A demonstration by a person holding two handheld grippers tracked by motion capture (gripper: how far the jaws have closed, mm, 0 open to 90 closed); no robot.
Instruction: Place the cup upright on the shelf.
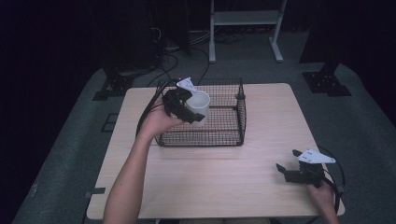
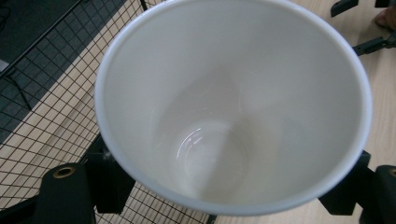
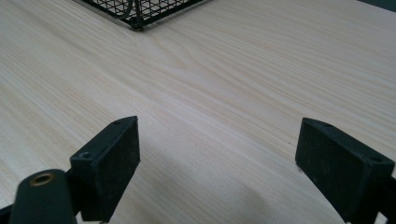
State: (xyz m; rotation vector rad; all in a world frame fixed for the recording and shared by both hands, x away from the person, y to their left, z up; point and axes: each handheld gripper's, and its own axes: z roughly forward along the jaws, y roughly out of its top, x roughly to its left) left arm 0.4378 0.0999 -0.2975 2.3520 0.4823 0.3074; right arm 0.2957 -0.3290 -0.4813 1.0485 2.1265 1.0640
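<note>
A white cup [image 1: 201,105] hangs tilted over the left part of a black wire basket [image 1: 224,138], with my left gripper [image 1: 189,110] shut on its sides. In the left gripper view the empty cup [image 2: 233,107] faces me mouth-on, and the black pads [image 2: 109,184] press on its wall from both sides, with the basket mesh [image 2: 42,116] behind it. My right gripper [image 1: 287,160] rests low near the table's front right corner. It stands open with nothing between its pads [image 3: 109,163], and its jaws point toward the basket corner [image 3: 140,11].
The basket sits at the back middle of the light wooden table [image 1: 210,177]. A white metal stand [image 1: 245,18] and dark equipment bases stand on the grey floor beyond the table. The person's left forearm [image 1: 128,182] crosses the table's left front.
</note>
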